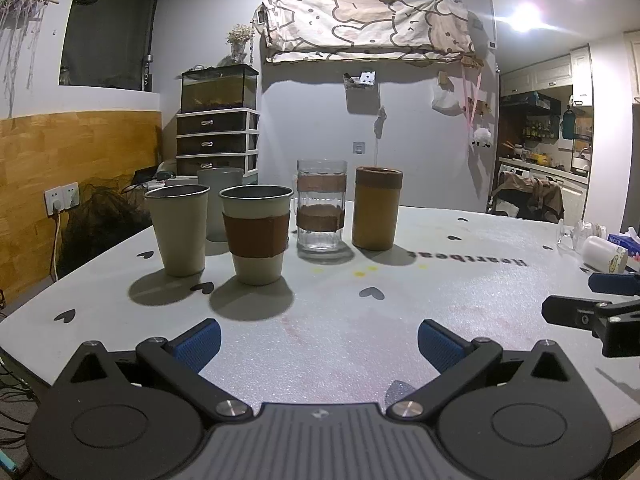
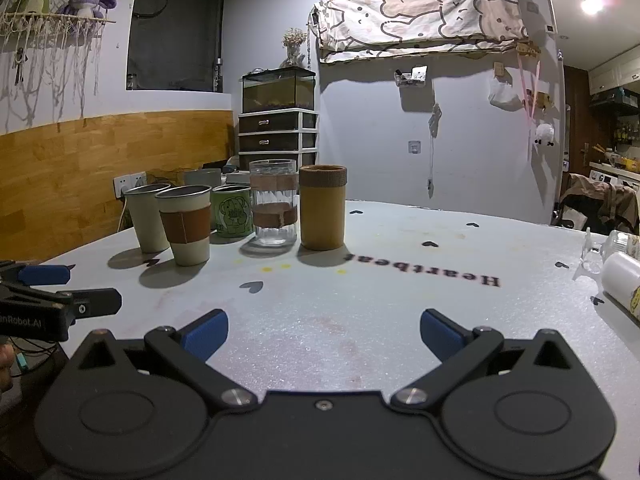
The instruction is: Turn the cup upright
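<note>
Several cups stand upright in a row at the table's far left: a plain cream cup (image 1: 180,230), a cream cup with a brown sleeve (image 1: 256,234), a glass with brown bands (image 1: 321,204) and a tan cylinder cup (image 1: 378,207). A white cup (image 2: 622,282) lies on its side at the right edge; it also shows in the left wrist view (image 1: 604,254). My left gripper (image 1: 319,346) is open and empty above the table. My right gripper (image 2: 324,334) is open and empty too, to the right of the left one.
A green mug (image 2: 232,216) and a grey cup (image 1: 220,200) stand behind the row. A clear glass item (image 2: 590,256) lies by the white cup, with a blue tissue pack (image 1: 624,242) nearby. The white table (image 2: 400,300) carries black hearts and lettering.
</note>
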The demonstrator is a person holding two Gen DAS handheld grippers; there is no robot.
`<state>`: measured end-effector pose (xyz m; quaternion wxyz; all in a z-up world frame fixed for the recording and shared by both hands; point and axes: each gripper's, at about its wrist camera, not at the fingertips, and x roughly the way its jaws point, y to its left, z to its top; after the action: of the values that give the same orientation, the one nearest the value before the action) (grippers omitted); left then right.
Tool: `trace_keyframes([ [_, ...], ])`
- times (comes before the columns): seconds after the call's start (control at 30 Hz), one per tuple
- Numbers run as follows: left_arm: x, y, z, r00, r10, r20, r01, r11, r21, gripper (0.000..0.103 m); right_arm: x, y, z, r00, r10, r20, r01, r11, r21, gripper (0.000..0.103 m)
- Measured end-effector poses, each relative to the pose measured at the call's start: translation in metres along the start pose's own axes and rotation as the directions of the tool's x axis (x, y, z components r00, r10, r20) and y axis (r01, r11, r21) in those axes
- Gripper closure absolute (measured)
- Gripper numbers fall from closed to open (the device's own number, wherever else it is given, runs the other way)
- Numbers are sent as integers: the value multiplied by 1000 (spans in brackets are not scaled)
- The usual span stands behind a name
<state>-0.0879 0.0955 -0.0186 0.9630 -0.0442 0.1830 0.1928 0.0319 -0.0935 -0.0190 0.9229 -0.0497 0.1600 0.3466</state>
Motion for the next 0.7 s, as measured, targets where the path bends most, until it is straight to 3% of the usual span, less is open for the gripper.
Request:
trace_keyframes([
  [0.7, -1, 1, 0, 1000, 3, 1, -3, 1000, -1, 0, -1, 1, -1, 1000, 0, 0, 0, 1000, 2, 0],
])
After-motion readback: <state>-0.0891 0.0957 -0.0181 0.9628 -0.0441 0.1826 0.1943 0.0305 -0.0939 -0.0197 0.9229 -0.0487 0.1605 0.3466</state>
